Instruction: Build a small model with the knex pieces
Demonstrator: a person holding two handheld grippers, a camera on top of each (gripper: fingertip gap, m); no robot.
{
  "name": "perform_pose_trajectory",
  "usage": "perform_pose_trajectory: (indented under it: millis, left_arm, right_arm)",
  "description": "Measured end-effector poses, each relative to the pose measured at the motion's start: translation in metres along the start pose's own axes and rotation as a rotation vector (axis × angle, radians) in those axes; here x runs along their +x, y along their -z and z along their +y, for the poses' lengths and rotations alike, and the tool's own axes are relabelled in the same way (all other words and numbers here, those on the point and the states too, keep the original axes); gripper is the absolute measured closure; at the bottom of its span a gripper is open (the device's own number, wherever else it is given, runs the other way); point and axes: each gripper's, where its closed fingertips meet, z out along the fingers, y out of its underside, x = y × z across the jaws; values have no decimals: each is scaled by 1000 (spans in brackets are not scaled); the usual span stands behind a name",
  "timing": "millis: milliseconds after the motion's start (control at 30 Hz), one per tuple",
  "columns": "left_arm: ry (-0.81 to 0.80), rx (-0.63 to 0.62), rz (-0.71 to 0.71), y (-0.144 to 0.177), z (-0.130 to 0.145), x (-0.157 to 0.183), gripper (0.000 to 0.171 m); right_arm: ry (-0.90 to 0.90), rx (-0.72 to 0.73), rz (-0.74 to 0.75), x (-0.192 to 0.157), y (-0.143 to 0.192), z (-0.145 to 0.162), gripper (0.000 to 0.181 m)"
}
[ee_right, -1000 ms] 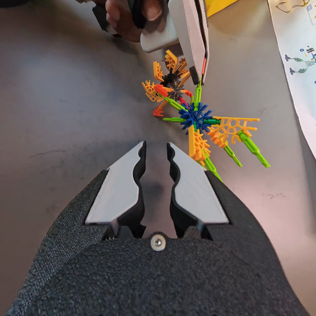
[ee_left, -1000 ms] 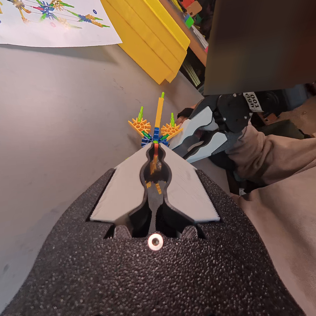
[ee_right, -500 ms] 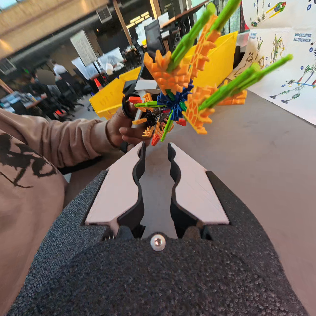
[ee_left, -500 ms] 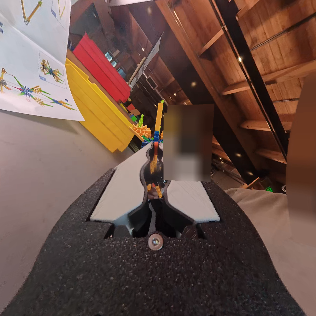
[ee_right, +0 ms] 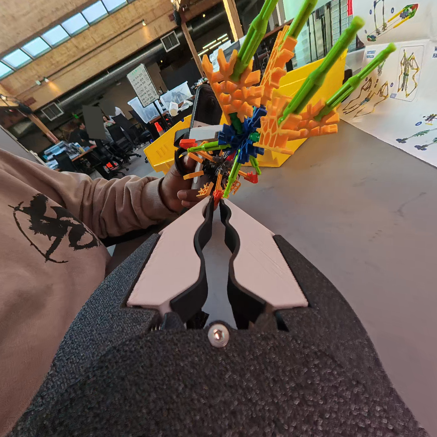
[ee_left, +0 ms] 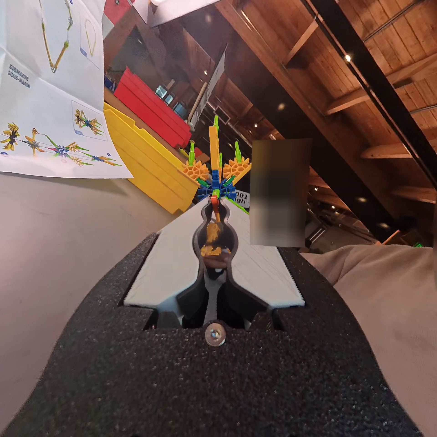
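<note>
Between the closed fingers of the left tongs (ee_left: 214,201), a red and orange piece of the plastic rod-and-connector toy (ee_left: 216,170) is sitting clamped, so the toy is hanging in the air above the grey bench (ee_left: 59,236), its blue hub, orange fans and green rods sticking out past the tips. Nearby, the right tongs (ee_right: 214,203) are pinching a small red piece at the toy's lower end, fingers nearly together. Farther off, a yellow bin (ee_left: 151,165) is lying on the bench beside a printed instruction sheet (ee_left: 47,106), with a red bin (ee_left: 151,111) behind.
</note>
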Motion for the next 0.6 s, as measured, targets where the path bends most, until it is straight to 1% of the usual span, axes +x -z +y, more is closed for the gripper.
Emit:
perform_pose_trajectory:
  millis: [133, 233, 267, 333, 400, 433, 500, 600]
  left_arm:
    - [-87, -217, -2, 5, 25, 3, 167]
    - [-103, -356, -3, 6, 46, 3, 167]
    - [-108, -379, -15, 6, 51, 1, 167]
    - [-96, -347, -2, 2, 52, 2, 168]
    - [-69, -292, 2, -1, 45, 3, 168]
    - [-68, -267, 3, -1, 41, 3, 168]
    - [-71, -224, 2, -1, 35, 4, 168]
    - [-108, -185, -3, -3, 31, 7, 168]
  right_arm:
    - [104, -55, 1, 2, 15, -1, 180]
    - [121, -60, 7, 7, 27, -4, 180]
    - [108, -47, 5, 8, 30, -6, 180]
    - [68, -13, 14, 13, 33, -8, 180]
    - [10, 45, 3, 15, 35, -14, 180]
    - [-27, 84, -3, 16, 37, -18, 178]
    - [-100, 159, -30, 17, 39, -26, 164]
    - [-153, 187, -79, 12, 38, -29, 162]
